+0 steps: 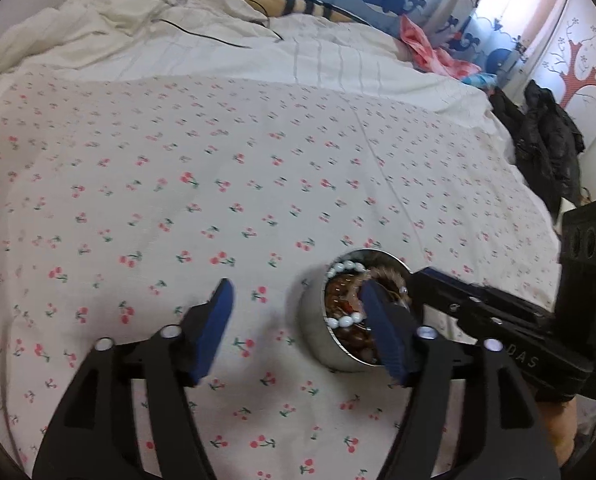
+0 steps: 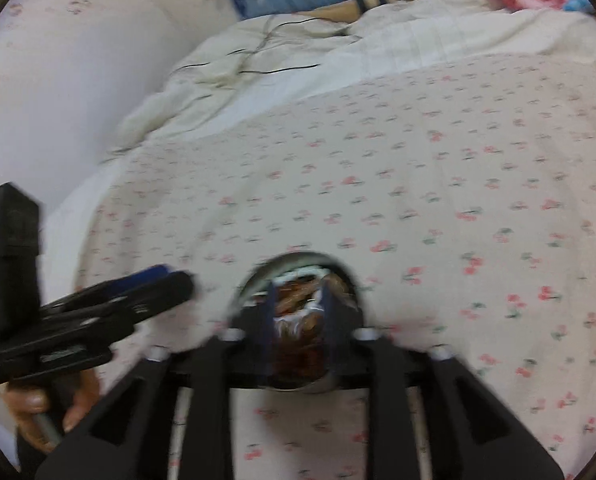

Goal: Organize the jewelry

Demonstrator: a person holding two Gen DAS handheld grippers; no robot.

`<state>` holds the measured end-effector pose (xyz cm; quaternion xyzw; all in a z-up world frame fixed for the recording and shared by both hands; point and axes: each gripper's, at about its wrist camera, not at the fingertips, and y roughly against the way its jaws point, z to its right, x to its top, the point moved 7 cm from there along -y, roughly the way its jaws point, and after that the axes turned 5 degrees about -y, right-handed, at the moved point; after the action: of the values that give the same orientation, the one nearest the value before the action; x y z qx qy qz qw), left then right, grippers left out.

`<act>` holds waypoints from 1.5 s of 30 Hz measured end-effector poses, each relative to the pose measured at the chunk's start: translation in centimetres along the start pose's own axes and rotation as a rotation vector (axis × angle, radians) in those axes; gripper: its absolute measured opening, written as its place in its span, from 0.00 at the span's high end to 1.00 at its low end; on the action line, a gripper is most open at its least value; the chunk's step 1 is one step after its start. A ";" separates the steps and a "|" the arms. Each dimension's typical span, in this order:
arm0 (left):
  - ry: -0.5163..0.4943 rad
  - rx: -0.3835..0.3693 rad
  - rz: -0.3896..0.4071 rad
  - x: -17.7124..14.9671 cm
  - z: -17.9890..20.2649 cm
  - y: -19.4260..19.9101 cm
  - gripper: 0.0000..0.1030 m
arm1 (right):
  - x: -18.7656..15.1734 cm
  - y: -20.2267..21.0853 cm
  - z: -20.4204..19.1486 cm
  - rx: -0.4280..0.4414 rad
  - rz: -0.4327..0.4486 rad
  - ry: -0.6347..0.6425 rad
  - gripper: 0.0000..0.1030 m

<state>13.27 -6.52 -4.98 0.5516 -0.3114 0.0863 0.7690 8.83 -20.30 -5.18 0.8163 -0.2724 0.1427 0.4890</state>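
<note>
**A:** What is on the bed?

**B:** One round metal tin (image 1: 338,316) stands on a white bedsheet (image 1: 217,184) printed with small red cherries. It is packed with jewelry: one strand of white beads (image 1: 344,268) loops along its rim, above a tangle of brown beads (image 1: 340,298). More pieces than that cannot be counted.

**A:** How many grippers are there?

**B:** Two. The left gripper (image 1: 298,332) hangs above the sheet with its two blue-padded fingers spread wide, holding nothing; its right finger (image 1: 382,332) crosses in front of the tin. The right gripper (image 2: 298,320) reaches into the tin from the right side, its fingers part open and dipped among the beads. That view is blurred, so I cannot tell whether it grips anything.

**A:** Anything else?

**B:** One rumpled white duvet (image 1: 137,28) lies at the far end, and one dark jacket (image 1: 546,136) lies beside the bed.
</note>
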 end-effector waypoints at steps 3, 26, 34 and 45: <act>-0.018 0.061 0.022 -0.4 0.1 0.2 0.22 | 0.2 1.0 0.0 -0.036 0.029 0.030 0.63; -0.106 0.268 0.087 -5.7 1.1 2.8 0.12 | -5.4 4.2 2.8 -0.339 0.065 0.183 0.19; -0.138 0.278 0.072 -6.8 0.9 2.8 0.10 | -6.8 3.8 3.2 -0.363 0.032 0.208 0.18; -0.176 0.259 0.032 -7.5 2.0 1.9 0.08 | -7.2 3.4 3.2 -0.366 0.026 0.210 0.15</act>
<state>5.66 -6.03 -7.32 0.6467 -0.3724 0.0893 0.6596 0.94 -22.20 -7.86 0.6907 -0.2521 0.1814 0.6530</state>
